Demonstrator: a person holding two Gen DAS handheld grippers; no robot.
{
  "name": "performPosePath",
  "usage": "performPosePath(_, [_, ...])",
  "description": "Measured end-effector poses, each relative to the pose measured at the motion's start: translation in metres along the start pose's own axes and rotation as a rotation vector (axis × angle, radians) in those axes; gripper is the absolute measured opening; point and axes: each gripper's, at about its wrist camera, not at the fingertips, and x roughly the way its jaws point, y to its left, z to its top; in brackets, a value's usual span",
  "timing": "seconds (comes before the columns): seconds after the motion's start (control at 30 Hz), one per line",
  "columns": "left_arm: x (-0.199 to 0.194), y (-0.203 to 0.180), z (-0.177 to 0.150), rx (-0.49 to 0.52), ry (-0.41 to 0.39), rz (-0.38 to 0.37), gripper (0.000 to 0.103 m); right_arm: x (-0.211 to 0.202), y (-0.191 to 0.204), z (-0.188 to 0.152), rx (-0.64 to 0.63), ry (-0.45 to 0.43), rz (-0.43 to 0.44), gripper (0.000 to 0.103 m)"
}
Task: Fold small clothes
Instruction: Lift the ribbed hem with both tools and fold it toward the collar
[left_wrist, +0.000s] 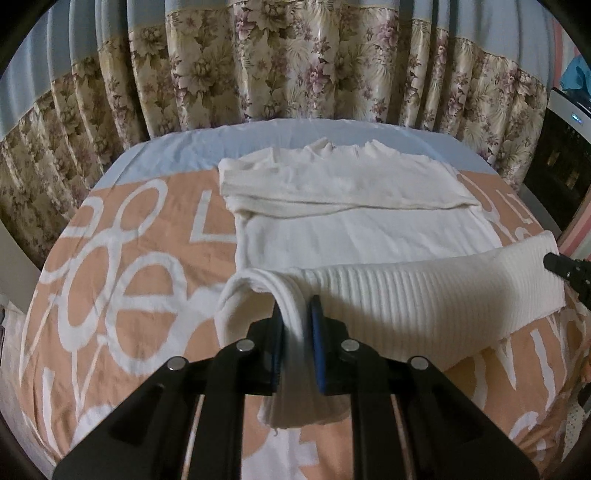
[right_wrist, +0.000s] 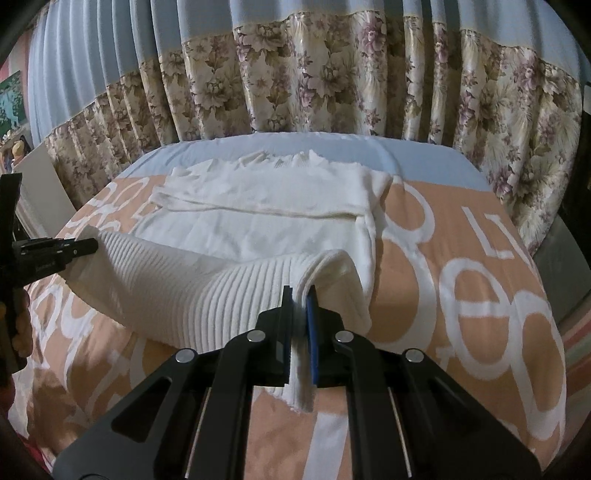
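A cream knitted sweater (left_wrist: 351, 218) lies on the bed, sleeves folded across its chest; it also shows in the right wrist view (right_wrist: 266, 218). Its ribbed hem (left_wrist: 424, 295) is lifted off the bed and stretched between both grippers. My left gripper (left_wrist: 297, 306) is shut on the hem's left corner. My right gripper (right_wrist: 300, 293) is shut on the hem's right corner (right_wrist: 321, 269). Each gripper shows at the edge of the other's view, the right one (left_wrist: 554, 262) and the left one (right_wrist: 86, 245).
The bed carries an orange blanket with large white letters (left_wrist: 140, 280) over a pale blue sheet (left_wrist: 236, 136). Floral curtains (left_wrist: 295, 74) hang right behind the bed. A dark cabinet (left_wrist: 561, 158) stands at the right.
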Motion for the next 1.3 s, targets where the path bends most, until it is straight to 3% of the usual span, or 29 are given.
performPosePath(0.17, [0.010, 0.005, 0.016, 0.004, -0.003, -0.009, 0.014, 0.014, -0.006, 0.013, 0.007, 0.001, 0.009, 0.008])
performPosePath(0.53, [0.030, 0.002, 0.029, 0.111, 0.015, -0.004, 0.014, 0.036, -0.020, 0.033, 0.004, 0.014, 0.061, 0.008])
performPosePath(0.93, [0.061, 0.021, 0.044, -0.022, 0.035, -0.056, 0.014, 0.065, -0.037, 0.048, 0.087, 0.032, 0.133, 0.008])
performPosePath(1.3, [0.087, 0.044, 0.116, -0.080, -0.042, -0.096, 0.014, 0.098, -0.074, 0.112, 0.256, 0.019, 0.282, 0.008])
